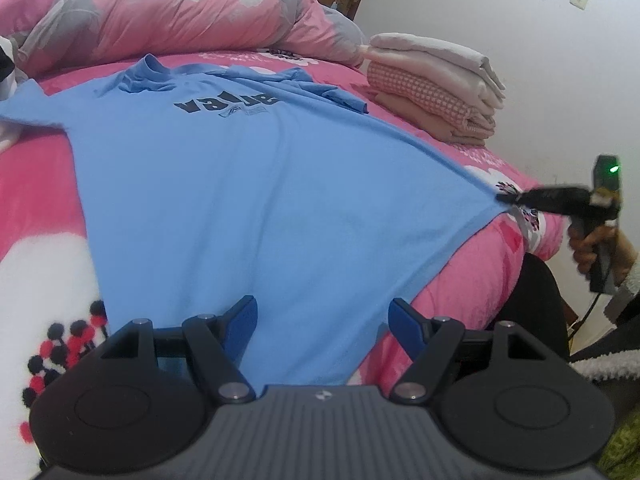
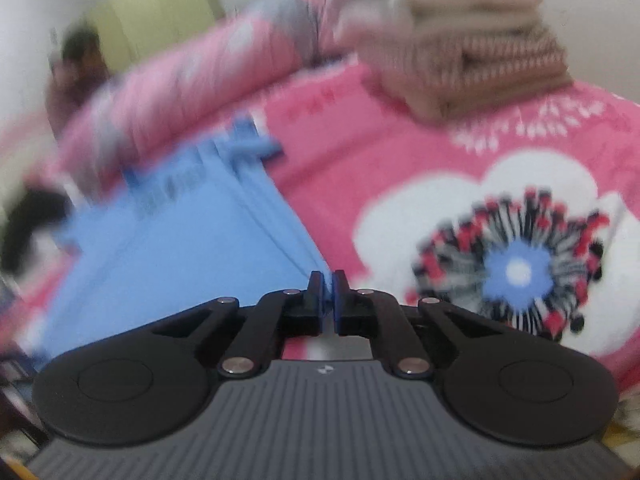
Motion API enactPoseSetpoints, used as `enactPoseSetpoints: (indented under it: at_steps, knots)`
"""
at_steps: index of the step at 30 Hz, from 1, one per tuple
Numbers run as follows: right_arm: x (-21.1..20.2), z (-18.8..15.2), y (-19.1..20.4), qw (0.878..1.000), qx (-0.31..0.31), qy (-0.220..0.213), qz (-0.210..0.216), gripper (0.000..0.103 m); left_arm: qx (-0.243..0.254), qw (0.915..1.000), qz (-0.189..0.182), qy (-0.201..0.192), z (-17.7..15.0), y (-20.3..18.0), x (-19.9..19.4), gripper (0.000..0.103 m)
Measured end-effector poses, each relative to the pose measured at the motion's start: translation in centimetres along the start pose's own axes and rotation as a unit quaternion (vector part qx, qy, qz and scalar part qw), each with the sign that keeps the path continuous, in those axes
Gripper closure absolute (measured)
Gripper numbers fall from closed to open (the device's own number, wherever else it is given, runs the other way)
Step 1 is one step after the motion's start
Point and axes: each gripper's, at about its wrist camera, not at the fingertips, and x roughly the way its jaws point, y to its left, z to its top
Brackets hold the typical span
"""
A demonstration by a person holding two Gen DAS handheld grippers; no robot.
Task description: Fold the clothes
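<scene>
Black tongs (image 1: 322,322), blue pads (image 1: 242,320), fleecy sleeve (image 1: 632,280)

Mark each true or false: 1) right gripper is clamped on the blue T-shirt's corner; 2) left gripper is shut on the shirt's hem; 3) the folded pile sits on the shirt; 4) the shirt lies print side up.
1) True: the right gripper is shut on a bottom corner of the light blue cotton T-shirt.
2) False: the left gripper is open, blue pads apart over the hem.
3) False: the stack of folded cream and checked clothes rests on the pink floral blanket, beside the shirt.
4) True: dark lettering faces up.
</scene>
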Motion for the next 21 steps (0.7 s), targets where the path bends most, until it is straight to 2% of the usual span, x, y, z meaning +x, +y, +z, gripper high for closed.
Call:
enactPoseSetpoints:
  at_steps: [1, 4, 8, 11, 15, 19, 21]
  knots:
    - [0.8, -0.6, 0.0, 1.0, -0.009, 0.011, -0.01, 0.1, 0.001, 1.0, 0.002, 0.002, 0.1, 0.0, -0.1, 0.029]
    - [0.0, -0.2, -0.9, 1.0, 0.024, -0.005, 0.006, 0.095, 0.006, 0.9999, 0.015, 0.004, 0.6, -0.3, -0.7, 0.029]
    - [-1.9, 1.9, -1.7, 0.998, 0.041, -0.04, 0.015, 0.082, 0.009, 0.9996, 0.018, -0.02, 1.8, -0.1, -2.1, 0.029]
    - [-1.4, 4.1, -1.1, 0.997, 0.036, -0.047, 0.043, 0.073, 0.014, 0.9991, 0.017, -0.036, 2.9, 0.0, -2.0, 0.029]
    - [2.2, 7.9, 1.9, 0.996, 0.002, -0.027, 0.088, 0.044, 0.016, 0.9985, 0.036, -0.038, 4.2, 0.2, 0.5, 0.029]
    - [8.3, 12.3, 4.2, 0.988, 0.019, 0.015, 0.15, 0.032, -0.01, 0.998, 0.047, -0.04, 4.7, 1.5, 3.1, 0.029]
    - [12.3, 14.4, 4.4, 0.986, 0.054, 0.039, 0.152, 0.032, -0.024, 0.9977, 0.048, -0.041, 4.7, 2.3, 3.9, 0.029]
